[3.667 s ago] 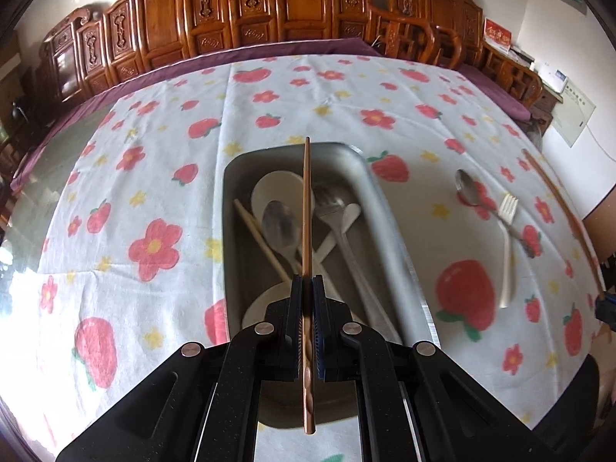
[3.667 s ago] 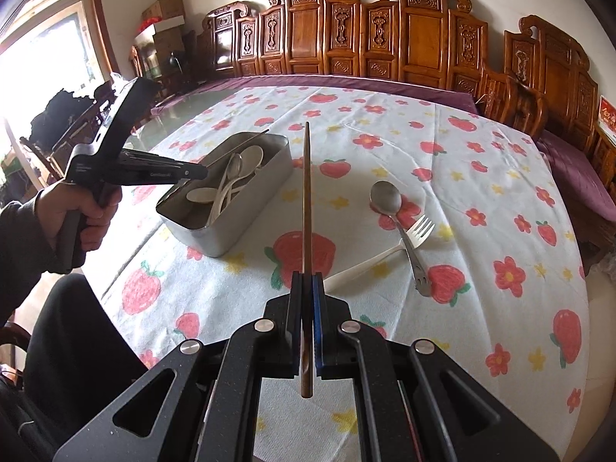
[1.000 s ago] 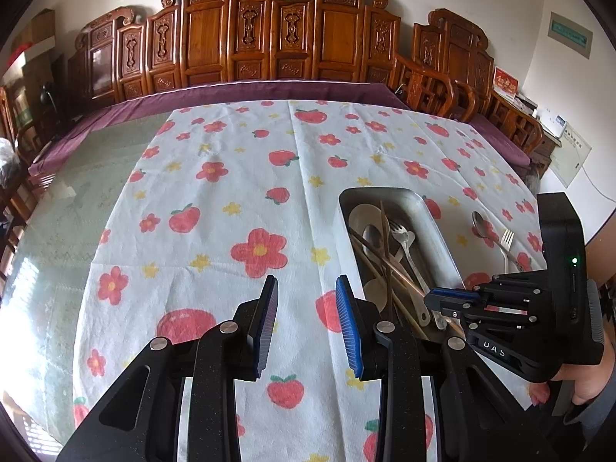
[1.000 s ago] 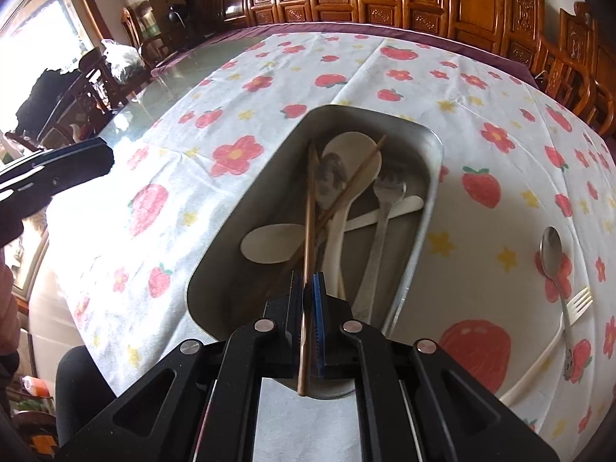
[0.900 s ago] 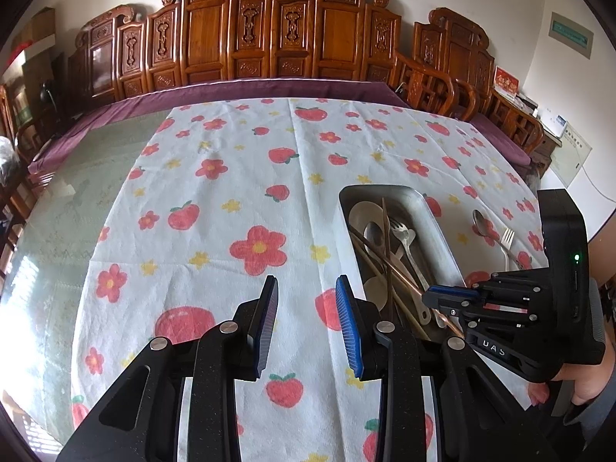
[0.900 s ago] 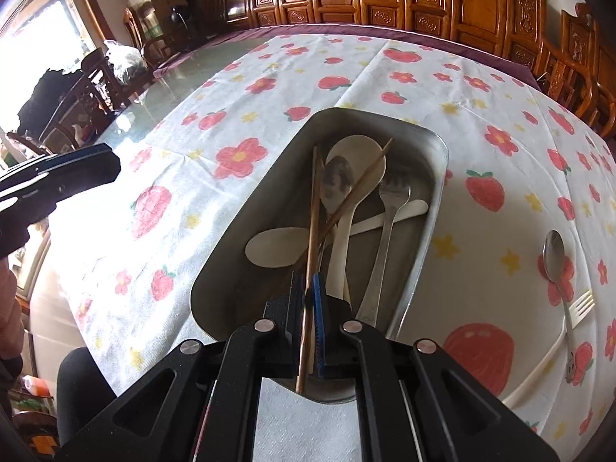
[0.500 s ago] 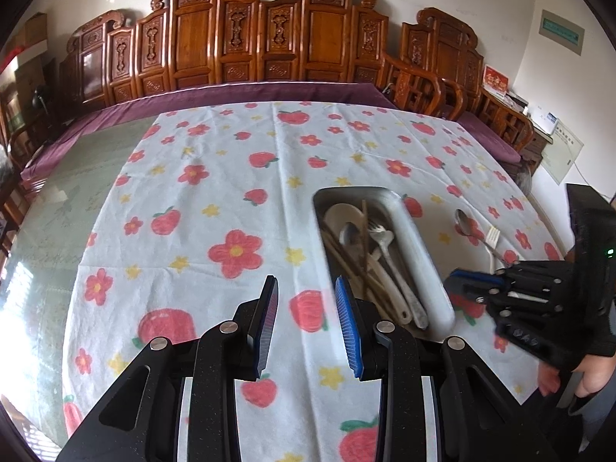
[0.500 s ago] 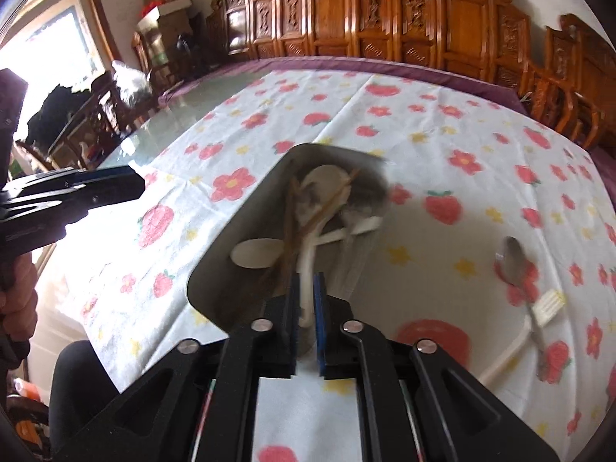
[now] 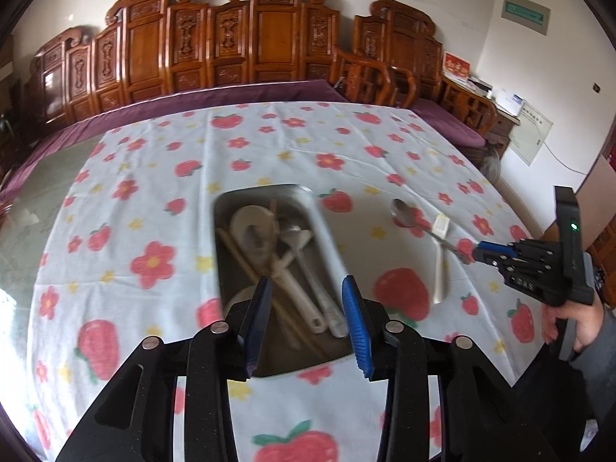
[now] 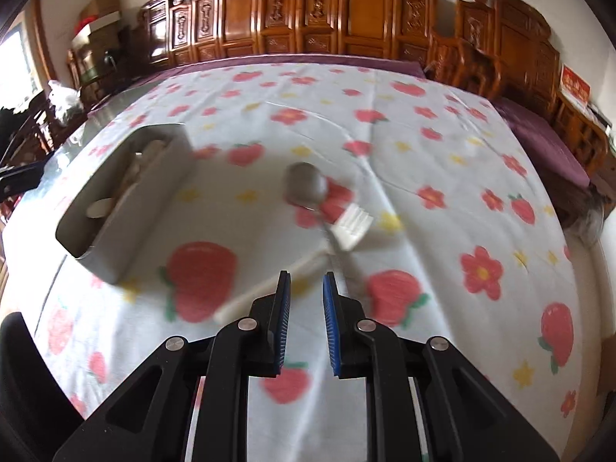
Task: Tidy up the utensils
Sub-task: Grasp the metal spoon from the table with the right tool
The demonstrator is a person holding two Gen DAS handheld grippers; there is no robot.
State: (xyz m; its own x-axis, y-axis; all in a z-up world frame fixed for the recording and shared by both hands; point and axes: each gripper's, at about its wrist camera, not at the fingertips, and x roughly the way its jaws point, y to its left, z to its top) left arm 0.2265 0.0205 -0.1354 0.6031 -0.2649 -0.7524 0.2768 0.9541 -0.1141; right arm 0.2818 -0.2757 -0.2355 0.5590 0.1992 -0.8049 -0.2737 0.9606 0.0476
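Observation:
A steel tray (image 9: 327,238) (image 10: 127,227) on the strawberry tablecloth holds spoons, a fork and chopsticks (image 9: 246,258). A metal spoon (image 9: 402,211) (image 10: 306,186) and a white plastic fork (image 9: 439,265) (image 10: 292,269) lie crossed on the cloth to the tray's right. My left gripper (image 9: 306,308) is open and empty, above the tray's near end. My right gripper (image 10: 306,292) is open and empty, just short of the white fork's handle; it also shows in the left wrist view (image 9: 481,248).
Carved wooden chairs (image 9: 265,34) line the table's far side. The cloth's left edge gives way to bare glass tabletop (image 9: 23,208). The person's hand (image 9: 569,327) holds the right gripper at the right edge.
My right gripper let its chopstick go into the tray, opened, and swung right toward the spoon and white fork. My left gripper, open throughout the last second, has moved over the tray.

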